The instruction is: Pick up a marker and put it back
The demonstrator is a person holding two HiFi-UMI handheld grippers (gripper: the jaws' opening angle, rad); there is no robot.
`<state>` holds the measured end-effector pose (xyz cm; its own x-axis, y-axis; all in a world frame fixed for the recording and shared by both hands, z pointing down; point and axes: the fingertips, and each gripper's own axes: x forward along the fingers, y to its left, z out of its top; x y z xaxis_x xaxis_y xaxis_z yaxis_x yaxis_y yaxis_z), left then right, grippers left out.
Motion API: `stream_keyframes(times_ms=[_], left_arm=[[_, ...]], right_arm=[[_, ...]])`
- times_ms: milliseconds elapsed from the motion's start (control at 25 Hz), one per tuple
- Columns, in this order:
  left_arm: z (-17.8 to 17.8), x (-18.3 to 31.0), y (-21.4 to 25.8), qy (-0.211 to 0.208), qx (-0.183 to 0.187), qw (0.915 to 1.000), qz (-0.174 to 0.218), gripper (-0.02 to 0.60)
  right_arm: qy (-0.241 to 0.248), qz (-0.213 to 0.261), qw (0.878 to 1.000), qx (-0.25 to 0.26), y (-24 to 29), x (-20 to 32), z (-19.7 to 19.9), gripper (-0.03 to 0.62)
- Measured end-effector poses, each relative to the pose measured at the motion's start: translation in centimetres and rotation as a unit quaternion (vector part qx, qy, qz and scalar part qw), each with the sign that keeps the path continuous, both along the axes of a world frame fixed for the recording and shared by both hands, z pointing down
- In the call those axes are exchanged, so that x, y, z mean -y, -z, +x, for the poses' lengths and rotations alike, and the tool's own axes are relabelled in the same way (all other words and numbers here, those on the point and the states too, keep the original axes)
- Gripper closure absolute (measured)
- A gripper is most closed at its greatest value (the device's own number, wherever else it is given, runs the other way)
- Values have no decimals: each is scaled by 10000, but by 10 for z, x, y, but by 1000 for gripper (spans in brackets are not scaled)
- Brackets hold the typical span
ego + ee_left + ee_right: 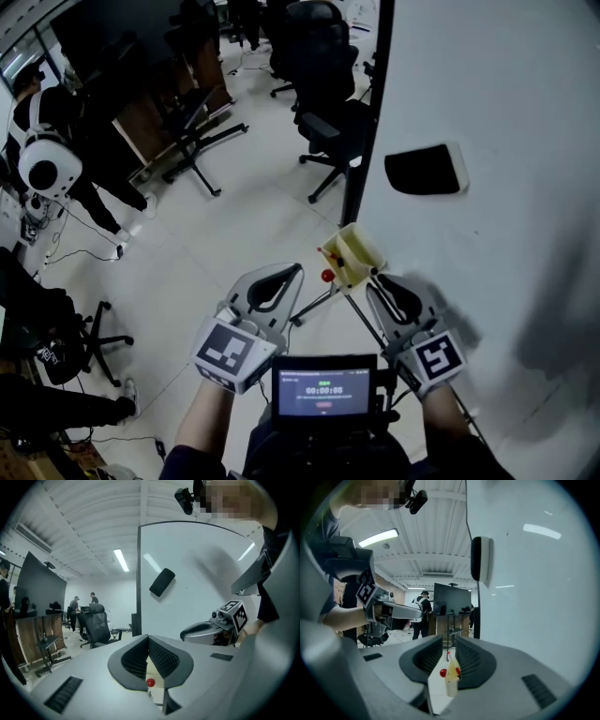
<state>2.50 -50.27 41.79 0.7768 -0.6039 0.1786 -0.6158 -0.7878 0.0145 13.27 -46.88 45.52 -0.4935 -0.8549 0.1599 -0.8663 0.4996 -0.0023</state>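
while left gripper [296, 269] jaws meet and right gripper [374, 278] jaws gape, a yellow tray [367, 246] juts just ahead.

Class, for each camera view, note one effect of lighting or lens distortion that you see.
Head view: soft grey shadows fall on the white whiteboard. Left gripper view: black fisheye corners; the long ceiling strip light glares. Right gripper view: bright streaks reflect on that board.

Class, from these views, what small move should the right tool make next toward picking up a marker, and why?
Probably ease the right tool forward toward the yellow tray by the whiteboard: its jaws stand apart and empty, and the tray lines up between them but still beyond their tips.
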Motion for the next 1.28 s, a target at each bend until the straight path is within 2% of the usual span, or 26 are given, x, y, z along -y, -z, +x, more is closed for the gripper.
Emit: stream_keyframes(times_ms=[120, 320, 480, 640, 760, 800, 920, 1000, 1160, 1280], left_arm=[[4, 8, -8, -153, 14, 9999, -74, 584], [2, 29, -17, -296, -1, 9994, -191, 584], [-2, 43, -31, -325, 27, 9992, -250, 584], [-4, 51, -40, -326, 12, 9987, -394, 584], [-4, 54, -45, -335, 28, 9985, -432, 584], [-5, 55, -47, -340, 46, 9985, -424, 584], [-7, 57, -50, -307, 48, 9985, -459, 584], [-9, 58, -51, -271, 56, 9985, -473, 584], [-14, 61, -52, -207, 104, 9988, -431, 584], [-14, 62, -51, -187, 92, 9988, -446, 584]], right_arm=[[-181, -156, 9997, -74, -13, 7, 1, 450], [-761, -391, 9960, -242, -37, 28, 10, 373], [-1073, -542, 9926, -182, -61, 40, 21, 370], [-1187, -635, 9903, -354, -77, 49, 23, 370], [-1225, -747, 9887, -425, -89, 54, 22, 381], [-1238, -739, 9886, -441, -93, 56, 23, 407], [-1317, -661, 9876, -533, -100, 59, 24, 411], [-1376, -620, 9862, -683, -101, 60, 24, 464], [-1243, -520, 9868, -897, -101, 61, 19, 502], [-1173, -538, 9874, -919, -102, 61, 19, 503]])
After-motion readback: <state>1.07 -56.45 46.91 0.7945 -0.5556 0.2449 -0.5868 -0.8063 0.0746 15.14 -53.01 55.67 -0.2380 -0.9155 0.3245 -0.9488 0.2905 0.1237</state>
